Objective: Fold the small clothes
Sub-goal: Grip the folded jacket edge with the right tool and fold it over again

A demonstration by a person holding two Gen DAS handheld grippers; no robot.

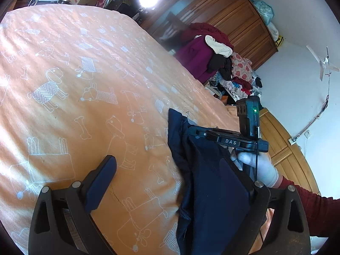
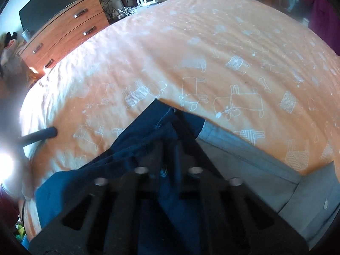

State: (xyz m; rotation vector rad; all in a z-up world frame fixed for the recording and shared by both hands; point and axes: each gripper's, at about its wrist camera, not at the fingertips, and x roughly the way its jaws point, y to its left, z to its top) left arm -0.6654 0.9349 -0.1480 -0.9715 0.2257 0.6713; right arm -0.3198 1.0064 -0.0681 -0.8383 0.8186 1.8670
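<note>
A dark navy garment hangs above the orange dog-print bed sheet. My right gripper, held by a white-gloved hand, is shut on the garment's top edge. In the right wrist view the right gripper has its fingers closed together, with the navy garment bunched between and around them. My left gripper is open wide just over the sheet. Its left finger is bare, and the hanging cloth covers its right finger.
A grey cloth lies on the orange sheet beside the navy one. A heap of clothes sits past the bed's far edge by a wooden wardrobe. A wooden dresser stands at the other side. A dark rod shows at left.
</note>
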